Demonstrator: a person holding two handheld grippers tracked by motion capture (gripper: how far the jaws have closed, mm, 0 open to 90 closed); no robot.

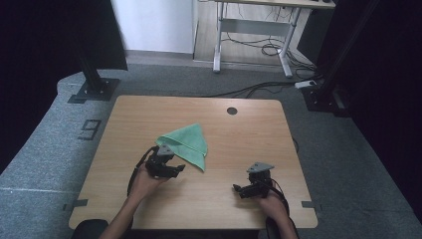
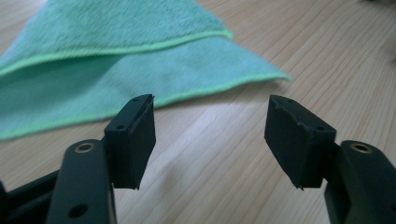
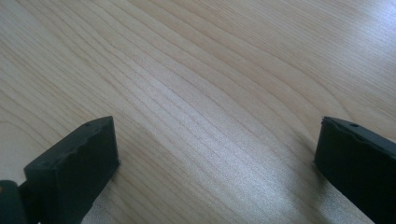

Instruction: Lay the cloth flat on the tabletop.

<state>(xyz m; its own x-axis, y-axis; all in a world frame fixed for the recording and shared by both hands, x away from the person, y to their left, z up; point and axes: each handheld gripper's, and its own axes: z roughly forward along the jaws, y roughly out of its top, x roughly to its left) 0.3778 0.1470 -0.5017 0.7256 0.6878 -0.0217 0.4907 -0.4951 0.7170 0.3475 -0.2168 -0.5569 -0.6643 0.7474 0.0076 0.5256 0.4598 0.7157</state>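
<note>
A green cloth (image 1: 186, 142), folded into a triangle, lies flat near the middle of the wooden table (image 1: 234, 144). My left gripper (image 1: 179, 169) is just in front of its near edge, jaws pointing right, apart and holding nothing. In the left gripper view the cloth (image 2: 116, 56) lies beyond the jaws, and the left gripper (image 2: 210, 135) has bare wood between its pads. My right gripper (image 1: 237, 189) rests near the table's front right, away from the cloth. In its own view the right gripper (image 3: 215, 154) stands wide open over bare wood.
A round black hole (image 1: 232, 110) sits near the table's far edge. Black stand bases are on the floor at far left (image 1: 94, 89) and far right (image 1: 323, 97). A white desk frame (image 1: 251, 35) with cables stands behind.
</note>
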